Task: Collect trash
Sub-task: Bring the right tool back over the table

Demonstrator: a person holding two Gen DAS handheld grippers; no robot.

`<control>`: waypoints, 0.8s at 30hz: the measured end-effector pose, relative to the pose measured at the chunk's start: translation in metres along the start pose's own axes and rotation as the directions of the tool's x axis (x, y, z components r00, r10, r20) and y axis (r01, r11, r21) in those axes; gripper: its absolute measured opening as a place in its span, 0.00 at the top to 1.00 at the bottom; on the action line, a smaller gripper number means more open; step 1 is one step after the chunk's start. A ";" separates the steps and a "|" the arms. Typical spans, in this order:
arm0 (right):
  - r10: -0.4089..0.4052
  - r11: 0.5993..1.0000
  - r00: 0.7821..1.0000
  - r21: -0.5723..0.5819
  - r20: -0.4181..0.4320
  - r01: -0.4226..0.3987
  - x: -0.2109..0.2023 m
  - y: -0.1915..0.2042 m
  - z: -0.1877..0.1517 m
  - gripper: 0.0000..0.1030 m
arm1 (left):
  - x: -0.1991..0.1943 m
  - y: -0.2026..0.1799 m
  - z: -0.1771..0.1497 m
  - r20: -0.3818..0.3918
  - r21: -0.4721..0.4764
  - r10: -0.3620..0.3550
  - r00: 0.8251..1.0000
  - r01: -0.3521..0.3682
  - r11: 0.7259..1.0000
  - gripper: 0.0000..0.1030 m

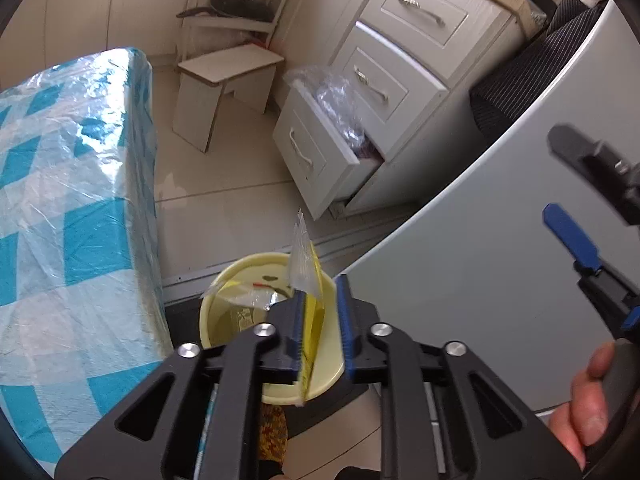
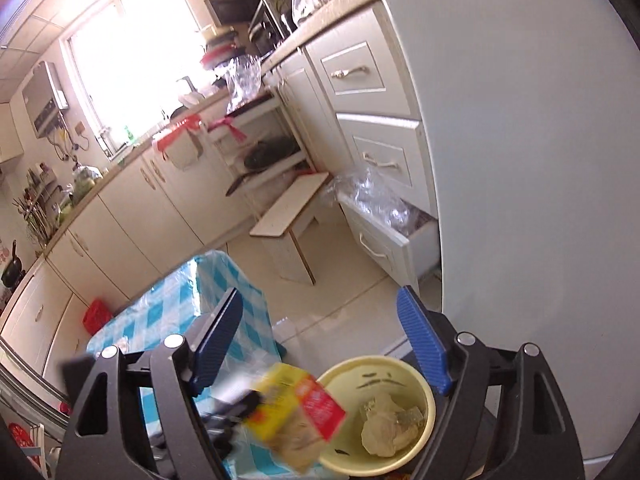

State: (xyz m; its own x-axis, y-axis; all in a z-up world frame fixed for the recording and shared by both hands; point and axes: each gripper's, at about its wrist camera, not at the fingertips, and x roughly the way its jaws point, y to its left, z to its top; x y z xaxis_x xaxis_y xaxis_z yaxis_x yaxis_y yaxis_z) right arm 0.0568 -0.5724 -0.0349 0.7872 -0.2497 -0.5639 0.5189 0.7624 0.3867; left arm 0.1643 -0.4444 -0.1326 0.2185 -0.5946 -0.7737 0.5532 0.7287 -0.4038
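My left gripper [image 1: 320, 320] is open over a pale yellow bin [image 1: 224, 312]. A yellow snack wrapper [image 1: 310, 304] with a clear top edge stands between its blue pads, leaning on the left pad, right pad apart from it. In the right wrist view the same wrapper [image 2: 300, 412], yellow and red, is blurred beside the bin [image 2: 424, 392], which holds crumpled trash [image 2: 386, 432]. My right gripper [image 2: 320, 344] is open and empty above the bin; it also shows in the left wrist view [image 1: 576, 208] at the right.
A table with a blue checked cloth under plastic [image 1: 68, 208] stands left of the bin. A white fridge side [image 1: 500, 272] is on the right. An open drawer with plastic bags [image 1: 320, 140] and a small white stool [image 1: 224, 84] stand on the tiled floor beyond.
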 end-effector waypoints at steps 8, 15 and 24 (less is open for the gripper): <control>0.045 0.999 0.999 -0.009 -0.012 -0.045 0.000 0.006 0.005 0.23 | -0.018 -0.007 -0.009 0.033 0.078 0.090 0.995 -0.092 0.993 0.39; 0.075 0.995 0.997 -0.062 -0.022 -0.076 0.002 0.031 -0.001 0.19 | -0.084 0.019 -0.014 0.158 0.123 0.240 0.958 -0.260 0.958 0.26; 0.116 0.975 0.991 -0.183 -0.074 -0.128 0.012 0.088 -0.022 0.18 | -0.152 0.070 -0.023 0.250 0.115 0.364 0.897 -0.401 0.909 0.20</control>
State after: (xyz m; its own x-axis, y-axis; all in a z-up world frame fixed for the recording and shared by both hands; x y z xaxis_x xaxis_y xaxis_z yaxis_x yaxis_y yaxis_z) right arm 0.1045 -0.4955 -0.0238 0.8151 -0.1151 -0.5677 0.3444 0.8843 0.3153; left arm 0.1515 -0.2949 -0.0542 0.5982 -0.3531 -0.7194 0.5079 0.8614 -0.0004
